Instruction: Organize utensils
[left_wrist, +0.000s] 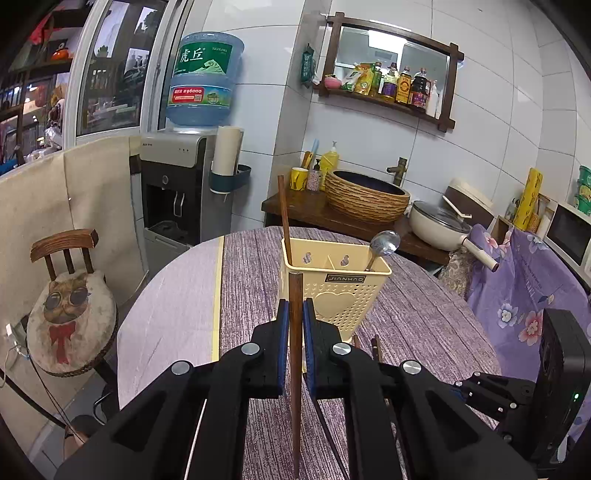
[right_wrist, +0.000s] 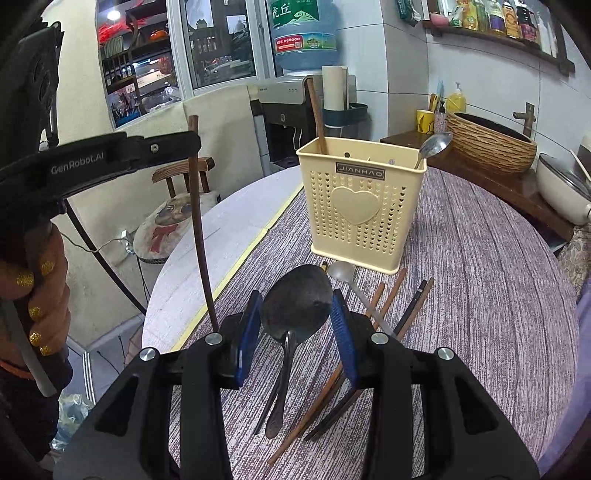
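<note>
A cream utensil holder (left_wrist: 340, 291) (right_wrist: 364, 206) stands on the purple tablecloth, with one brown chopstick (left_wrist: 284, 218) and a metal spoon (left_wrist: 384, 245) in it. My left gripper (left_wrist: 295, 317) is shut on a brown chopstick (left_wrist: 295, 354), held upright in front of the holder; it also shows in the right wrist view (right_wrist: 201, 236). My right gripper (right_wrist: 295, 314) is open, its pads on either side of a large metal spoon (right_wrist: 295, 306) that lies on the cloth. A clear plastic spoon (right_wrist: 343, 271) and several chopsticks (right_wrist: 391, 295) lie beside it.
The round table (left_wrist: 173, 310) has a bare pale strip on the left. A chair with a cat cushion (left_wrist: 72, 314) stands left of it. A water dispenser (left_wrist: 184, 184) and a counter with a woven basin (left_wrist: 365, 195) and a pan (left_wrist: 439, 225) are behind.
</note>
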